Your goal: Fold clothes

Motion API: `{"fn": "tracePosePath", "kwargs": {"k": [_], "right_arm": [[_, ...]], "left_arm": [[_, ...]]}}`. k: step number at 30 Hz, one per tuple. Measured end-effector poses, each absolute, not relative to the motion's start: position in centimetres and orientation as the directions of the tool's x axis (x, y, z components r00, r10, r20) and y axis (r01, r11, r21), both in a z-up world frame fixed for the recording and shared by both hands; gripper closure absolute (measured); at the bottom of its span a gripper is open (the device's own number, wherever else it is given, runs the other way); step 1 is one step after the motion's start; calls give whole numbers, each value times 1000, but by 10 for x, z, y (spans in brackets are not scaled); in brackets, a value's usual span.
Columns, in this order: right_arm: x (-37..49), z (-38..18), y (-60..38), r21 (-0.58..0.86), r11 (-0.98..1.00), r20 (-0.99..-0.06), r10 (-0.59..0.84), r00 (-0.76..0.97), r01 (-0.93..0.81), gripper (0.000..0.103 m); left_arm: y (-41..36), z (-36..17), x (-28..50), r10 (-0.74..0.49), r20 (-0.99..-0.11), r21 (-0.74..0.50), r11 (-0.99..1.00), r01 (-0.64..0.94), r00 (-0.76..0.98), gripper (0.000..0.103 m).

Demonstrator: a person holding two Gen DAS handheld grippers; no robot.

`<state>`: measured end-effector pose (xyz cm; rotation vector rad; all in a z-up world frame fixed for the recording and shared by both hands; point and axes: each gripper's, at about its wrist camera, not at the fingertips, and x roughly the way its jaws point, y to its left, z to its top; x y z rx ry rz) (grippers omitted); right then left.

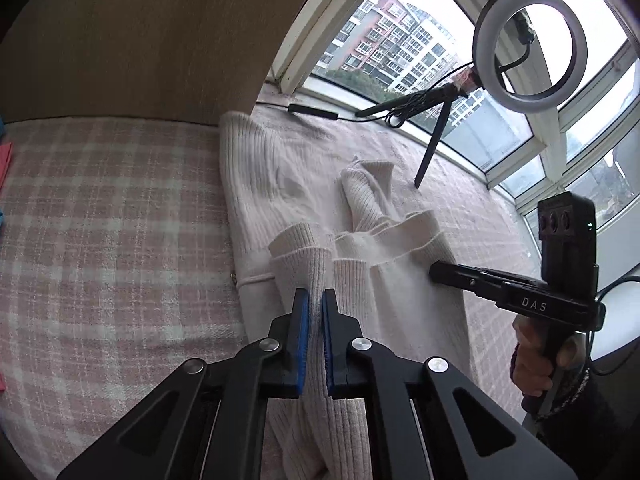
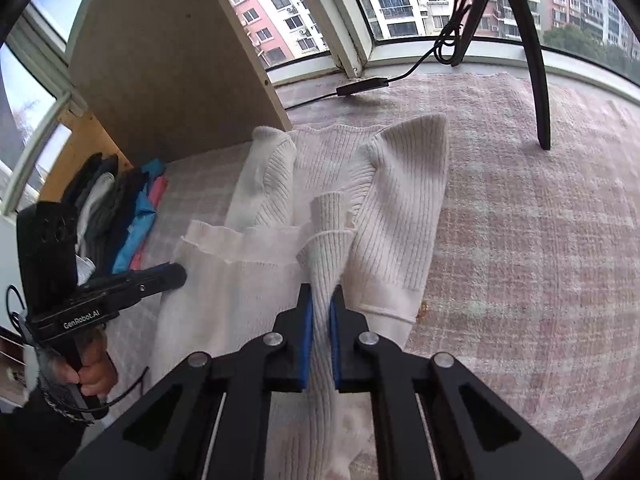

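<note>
Here, two tools, left tool and right tool, each pinch one sweater sleeve.

A cream ribbed knit sweater lies partly folded on the pink checked cover, its two sleeves lifted and bunched toward the middle.

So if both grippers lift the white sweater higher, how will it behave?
The white sweater will probably sag, since its ribbed knit already lies in soft folds. The sleeves pinched in each gripper may stretch. It seems unlikely to slip from the blue pads.
</note>
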<state>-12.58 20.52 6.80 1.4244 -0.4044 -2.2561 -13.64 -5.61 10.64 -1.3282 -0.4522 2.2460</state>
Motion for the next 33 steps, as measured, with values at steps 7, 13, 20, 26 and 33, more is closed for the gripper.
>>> {"fn": "tracePosePath", "kwargs": {"k": [7, 13, 20, 26, 33], "right_arm": [[-159, 98, 227, 516, -839, -705, -531, -470, 173, 96], [-220, 61, 228, 457, -883, -758, -448, -474, 103, 96], [-247, 20, 206, 321, -937, -838, -350, -419, 142, 95], [-196, 59, 248, 474, -875, -761, -462, -455, 97, 83], [-118, 99, 204, 374, -890, -772, -455, -444, 260, 83]], "left_arm": [[-52, 145, -186, 529, -688, -435, -848, -301, -496, 98], [-32, 104, -244, 430, -756, -319, -900, -296, -493, 98], [-35, 74, -256, 420, -778, -337, -907, -253, -468, 97], [-83, 124, -200, 544, -686, -443, -839, -315, -483, 93], [-103, 106, -84, 607, -688, -485, -792, -370, -397, 82]]}}
